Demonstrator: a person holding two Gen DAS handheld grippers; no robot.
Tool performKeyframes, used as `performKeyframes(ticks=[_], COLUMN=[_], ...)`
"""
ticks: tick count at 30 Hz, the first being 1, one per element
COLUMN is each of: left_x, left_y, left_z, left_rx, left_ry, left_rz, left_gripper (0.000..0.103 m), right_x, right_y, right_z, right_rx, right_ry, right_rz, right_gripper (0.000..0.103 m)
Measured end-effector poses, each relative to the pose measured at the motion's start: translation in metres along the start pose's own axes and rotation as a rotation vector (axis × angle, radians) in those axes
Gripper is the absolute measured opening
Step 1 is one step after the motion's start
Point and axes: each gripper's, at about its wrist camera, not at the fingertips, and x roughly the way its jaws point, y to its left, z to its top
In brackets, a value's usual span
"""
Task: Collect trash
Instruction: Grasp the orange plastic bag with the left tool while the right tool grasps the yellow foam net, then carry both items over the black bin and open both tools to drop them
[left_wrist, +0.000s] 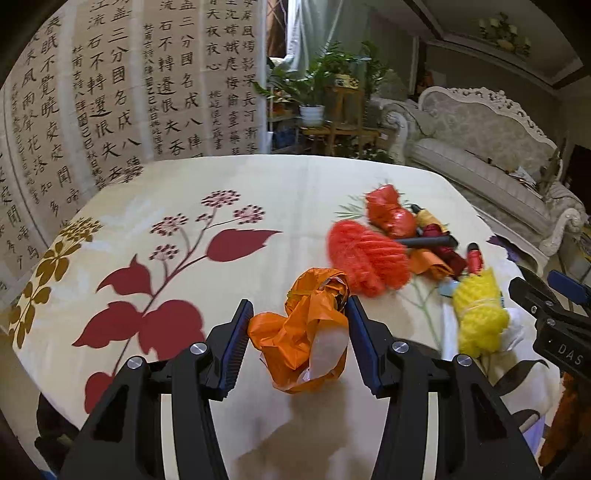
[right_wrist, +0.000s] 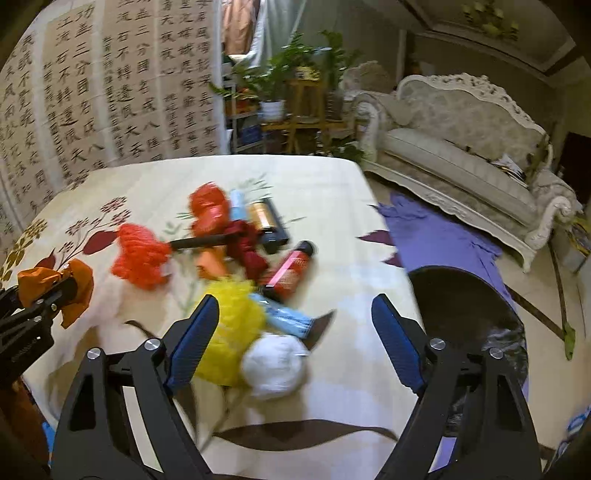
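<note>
Left claw (left_wrist: 299, 332) clamped on the crumpled orange bag (left_wrist: 303, 343), lifted clear of the flowered bench (left_wrist: 166, 192). Right claw (right_wrist: 295, 332) gaping, nothing pinched, poised over the white wad (right_wrist: 273, 365) and yellow mesh ball (right_wrist: 229, 332) at the near edge of the heap. Rest of the trash, red mesh (right_wrist: 142, 258), tubes and bottles, left scattered mid-bench. Black bin (right_wrist: 469, 332) waiting just off the bench's right edge. Step judged: carry-off of the bag. Next up, probably: swing across to the bin, release; right claw to close on the wad.
</note>
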Motion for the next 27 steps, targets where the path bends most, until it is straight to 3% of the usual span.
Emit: performKeyframes(ticks=[7, 10, 11, 15, 27], left_x=[0.006, 0.008, 0.008, 0.010, -0.003], left_y=[0.023, 0.027, 0.027, 0.028, -0.006], left_z=[-0.004, -0.005, -0.006, -0.008, 0.001], left_rx=[-0.043, -0.056, -0.057, -0.065, -0.046], left_ry=[0.010, 0.013, 0.014, 0.019, -0.027], left_rz=[0.026, 0.024, 0.023, 0.013, -0.063], left_gripper=[0.051, 0.051, 0.051, 0.051, 0.051], right_x=[0.016, 0.024, 0.026, 0.025, -0.010], right_y=[0.037, 0.044, 0.045, 0.045, 0.005], right_z=[-0.002, -0.005, -0.006, -0.006, 0.009], right_rx=[-0.077, -0.097, -0.099, -0.100, -0.049], right_ry=[0.040, 0.071, 0.082, 0.067, -0.040], right_rz=[0.026, 0.029, 0.036, 0.041, 0.000], right_gripper=[0.074, 0.060, 0.048, 0.041, 0.040])
